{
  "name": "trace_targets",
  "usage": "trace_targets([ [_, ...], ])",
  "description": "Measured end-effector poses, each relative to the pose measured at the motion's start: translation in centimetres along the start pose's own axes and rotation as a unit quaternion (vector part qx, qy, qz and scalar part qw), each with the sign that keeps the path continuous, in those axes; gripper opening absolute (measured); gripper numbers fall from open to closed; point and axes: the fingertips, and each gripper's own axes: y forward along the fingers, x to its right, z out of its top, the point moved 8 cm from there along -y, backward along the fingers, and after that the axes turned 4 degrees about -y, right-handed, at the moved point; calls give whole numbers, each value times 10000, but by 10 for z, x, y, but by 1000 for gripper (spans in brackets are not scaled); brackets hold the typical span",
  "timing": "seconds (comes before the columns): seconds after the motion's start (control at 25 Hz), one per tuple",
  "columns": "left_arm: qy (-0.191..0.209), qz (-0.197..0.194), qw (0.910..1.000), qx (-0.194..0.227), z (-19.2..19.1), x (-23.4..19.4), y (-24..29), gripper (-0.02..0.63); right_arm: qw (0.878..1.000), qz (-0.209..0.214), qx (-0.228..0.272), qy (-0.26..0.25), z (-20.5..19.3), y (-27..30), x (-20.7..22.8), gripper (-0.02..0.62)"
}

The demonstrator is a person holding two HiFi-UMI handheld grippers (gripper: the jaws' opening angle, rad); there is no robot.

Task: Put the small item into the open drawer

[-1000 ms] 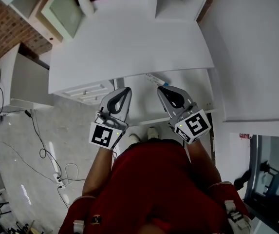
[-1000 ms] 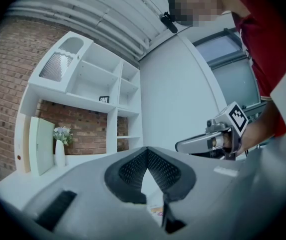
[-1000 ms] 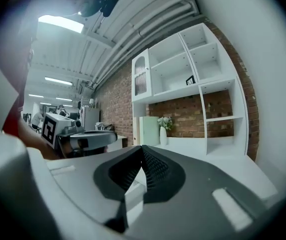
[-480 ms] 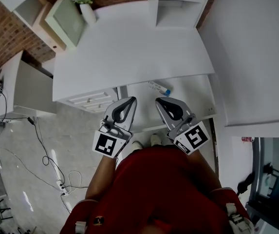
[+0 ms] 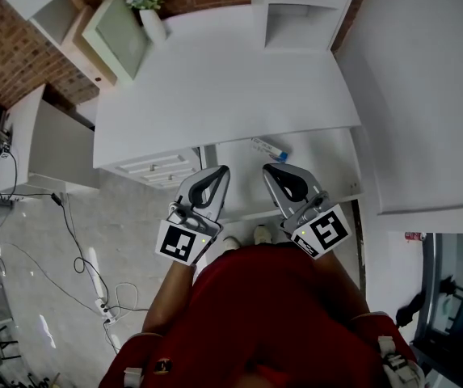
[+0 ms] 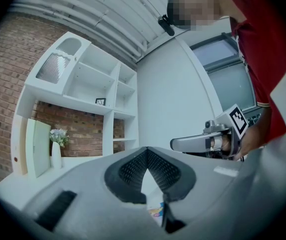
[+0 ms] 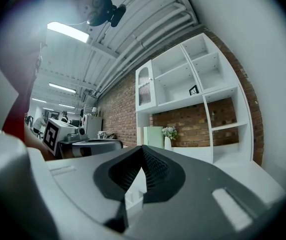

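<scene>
small item (image 5: 268, 149): slim, white, blue-tipped, perhaps a tube | left hand-held gripper (image 5: 221, 170): closed, empty | right hand-held gripper (image 5: 268, 168): closed, empty

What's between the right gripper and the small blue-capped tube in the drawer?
Nothing but bare white drawer floor, seen in the head view, separates the right gripper from the small white blue-capped tube.

The left gripper (image 5: 217, 173) and the right gripper (image 5: 272, 170) are held side by side in front of the torso, near each other but apart, both pointed level and away from the body. The jaws of each are closed tip to tip, with nothing clamped between them. The left marker cube (image 5: 178, 242) and the right marker cube (image 5: 321, 231) are turned upward.
</scene>
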Motion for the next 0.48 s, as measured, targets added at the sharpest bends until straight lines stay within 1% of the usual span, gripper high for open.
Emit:
trace_targets([
  [0.48,31,109,9999,-41,1,5,3,-2,9999,116,-10,86,-4,-1,6,11],
])
